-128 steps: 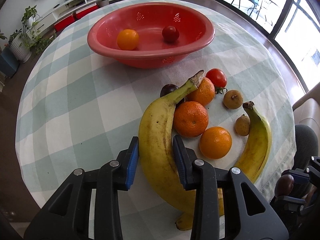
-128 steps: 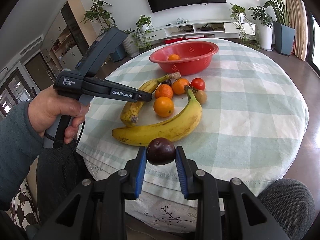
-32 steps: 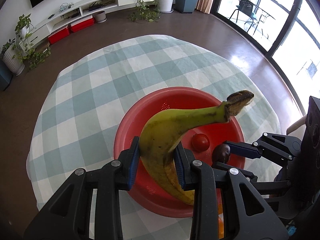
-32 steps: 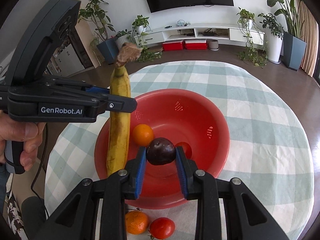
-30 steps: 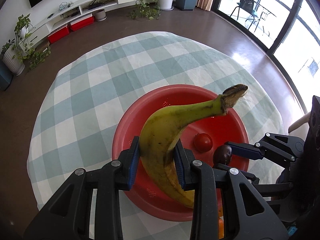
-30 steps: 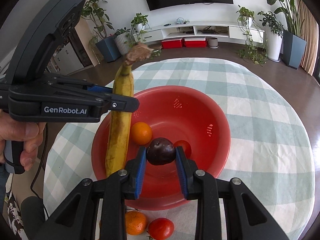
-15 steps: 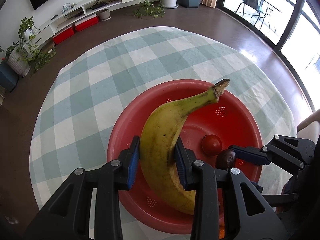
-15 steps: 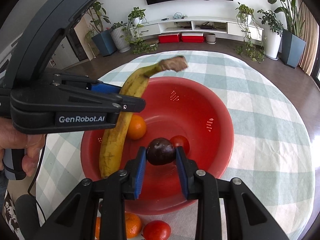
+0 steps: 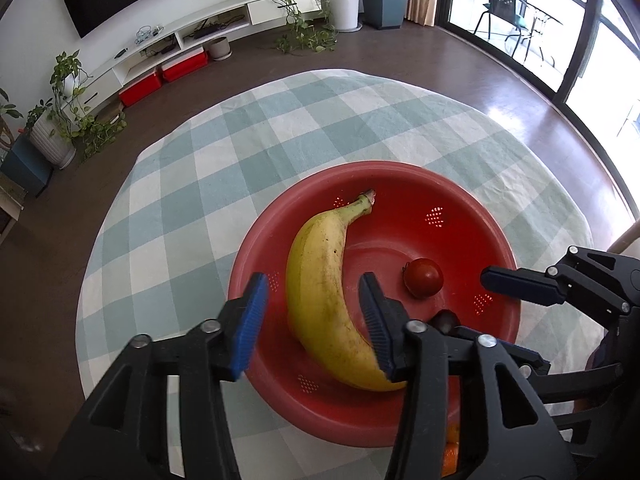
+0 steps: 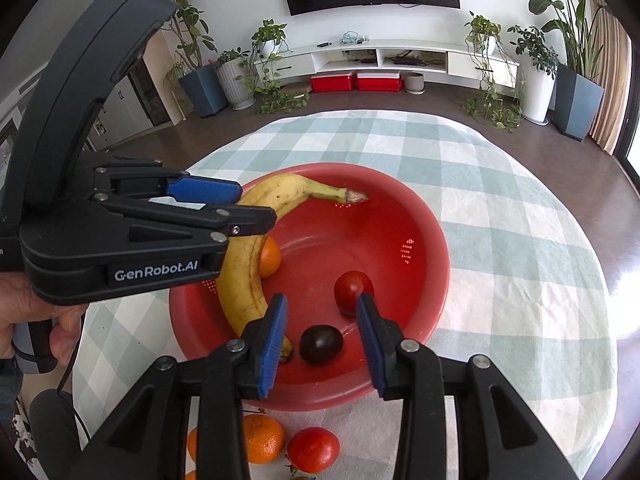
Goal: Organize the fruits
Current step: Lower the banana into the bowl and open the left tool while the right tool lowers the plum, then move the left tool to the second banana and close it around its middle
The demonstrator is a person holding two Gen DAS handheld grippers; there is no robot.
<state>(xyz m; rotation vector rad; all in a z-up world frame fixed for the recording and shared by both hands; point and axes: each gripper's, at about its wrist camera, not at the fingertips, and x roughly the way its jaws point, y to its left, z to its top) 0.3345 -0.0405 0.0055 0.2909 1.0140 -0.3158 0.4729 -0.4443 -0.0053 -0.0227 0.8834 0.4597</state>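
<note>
Checked tablecloth (image 10: 500, 216) around red bowl (image 10: 432, 240); banana (image 10: 244, 280) hides orange (image 10: 271, 258)

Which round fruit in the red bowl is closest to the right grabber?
The dark plum, lying between the open right gripper fingers. The tomato sits farther back in the red bowl, and the orange hides behind the banana.

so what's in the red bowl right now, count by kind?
Yellow banana: 1
Orange round citrus: 1
Red tomato: 1
Dark purple round fruit: 1
Total: 4 in the red plastic bowl
</note>
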